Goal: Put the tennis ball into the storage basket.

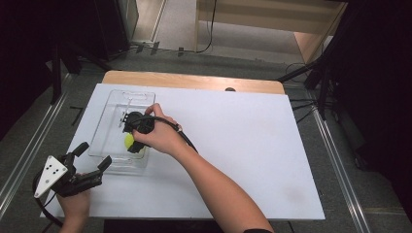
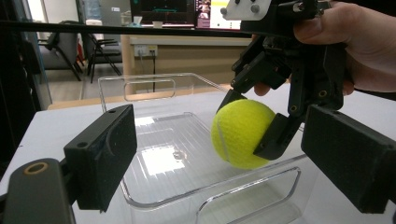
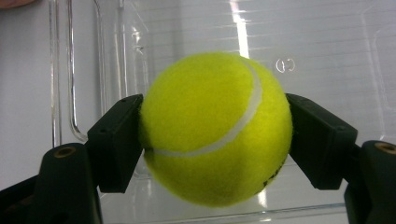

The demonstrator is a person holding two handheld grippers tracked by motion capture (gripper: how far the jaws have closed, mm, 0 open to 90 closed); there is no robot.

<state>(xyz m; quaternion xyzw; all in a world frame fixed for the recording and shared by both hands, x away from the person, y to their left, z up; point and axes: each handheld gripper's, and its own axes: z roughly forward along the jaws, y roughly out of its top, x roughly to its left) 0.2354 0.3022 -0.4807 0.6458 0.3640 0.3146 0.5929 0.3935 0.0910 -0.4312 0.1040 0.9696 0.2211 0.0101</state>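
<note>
ball: i have the tennis ball [image 3: 215, 128] clamped across its middle, one pad on each side, so it cannot roll out while it hangs over the clear bin [image 1: 114, 126].
right gripper: right gripper [image 1: 134, 141] holds the ball firmly, pointing down into the bin's near half; the ball looks just above the floor, not resting on it, as far as i can judge from the left gripper view.
bin: open-topped, see-through, sitting on the white table [image 1: 233, 145] toward its left side; its handle cut-outs face me and away.
left gripper: left gripper [image 1: 92, 156] spread wide, nothing between the pads, parked at the bin's near left corner. i read it as standing by to steady the bin, not gripping it.
why this pose: gripping from above keeps my hand clear of the walls.
next, my guess: lower until the ball sits on the floor, then let go.
risk: releasing high could make it bounce.
</note>
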